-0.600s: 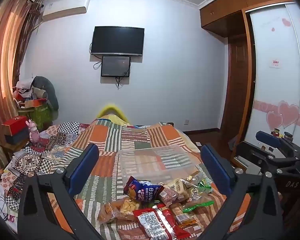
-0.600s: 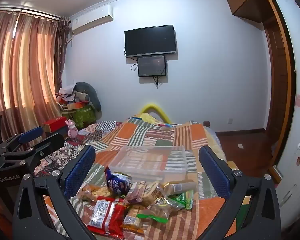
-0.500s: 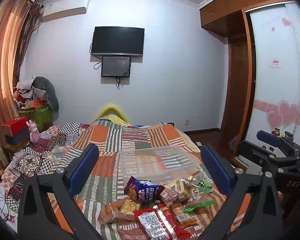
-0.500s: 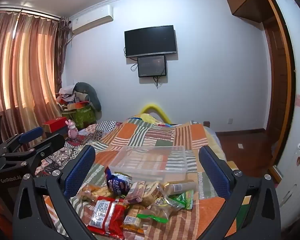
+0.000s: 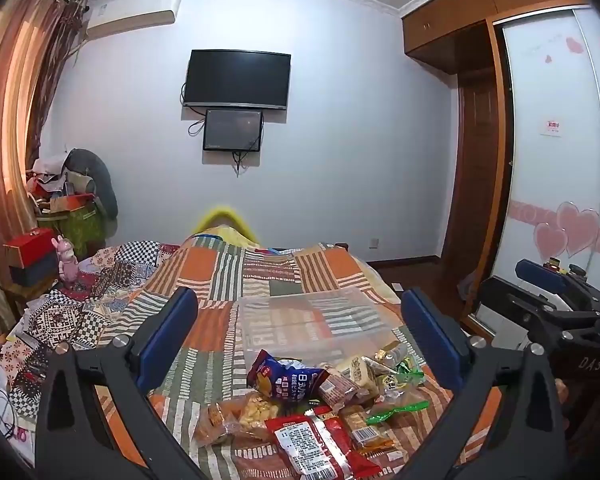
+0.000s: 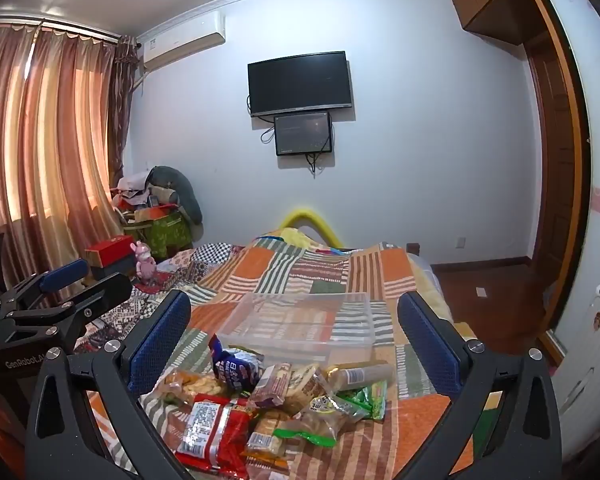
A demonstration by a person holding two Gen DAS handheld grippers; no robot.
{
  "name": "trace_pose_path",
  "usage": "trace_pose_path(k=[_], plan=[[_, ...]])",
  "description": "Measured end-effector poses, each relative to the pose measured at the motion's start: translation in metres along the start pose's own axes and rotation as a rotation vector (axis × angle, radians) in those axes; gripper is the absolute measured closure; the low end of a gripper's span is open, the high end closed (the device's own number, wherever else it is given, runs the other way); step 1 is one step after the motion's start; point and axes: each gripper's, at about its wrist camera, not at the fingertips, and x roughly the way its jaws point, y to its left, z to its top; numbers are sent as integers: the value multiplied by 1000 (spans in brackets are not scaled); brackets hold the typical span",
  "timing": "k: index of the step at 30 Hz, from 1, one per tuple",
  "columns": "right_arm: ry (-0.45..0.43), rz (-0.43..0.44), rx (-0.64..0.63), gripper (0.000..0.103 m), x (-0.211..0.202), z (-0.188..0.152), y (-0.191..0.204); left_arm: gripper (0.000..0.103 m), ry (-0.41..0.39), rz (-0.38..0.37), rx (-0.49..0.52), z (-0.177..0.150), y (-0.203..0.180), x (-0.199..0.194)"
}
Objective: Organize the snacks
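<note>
since every packet in the heap is a thin film wrapper puffed with air, the whole lot should be light, crinkly and slippery, and some of it crushable. the snack pile lies on the near part of the patchwork bedspread, with the clear plastic bin just beyond it, on the far side, apparently holding nothing so far.

the left gripper hovers above the pile with its jaws spread wide and nothing between them; the right gripper does the same, fully parted and with nothing in its grasp. neither touches a packet.

the blue chip bag stands up at the far left of the heap, nearest the bin; it looks the easiest to take, pinched by its crimped top seam rather than across the puffed belly, where the chips would likely break. the red noodle packet lies flat at the near edge, stiffer and heavier by my guess; a grip across a short end should hold. the cracker bag on the left looks fragile, so a light squeeze at the seal suits it. the small cylindrical tube at the right may roll on the soft bedding; closing across its middle seems safest. the green wrapper is limp and should be taken by a corner.
</note>
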Motion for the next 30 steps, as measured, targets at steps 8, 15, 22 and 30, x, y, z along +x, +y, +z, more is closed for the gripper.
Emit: trace_pose_path(k=[8,15,22,30], plan=[[0,-1,2,0,0,2,0,0,-4,-4,5,-3,-2,-1],[1,-2,1,0,-2,3,0,0,-5,-7,2,-1,-2,-3],[1,-4,1,0,-2,3,-2,0,0,-10,0,-1,-3,-3],[1,-3,6,0,1,0,-2,0,2,-6,0,-1,-5,-1]])
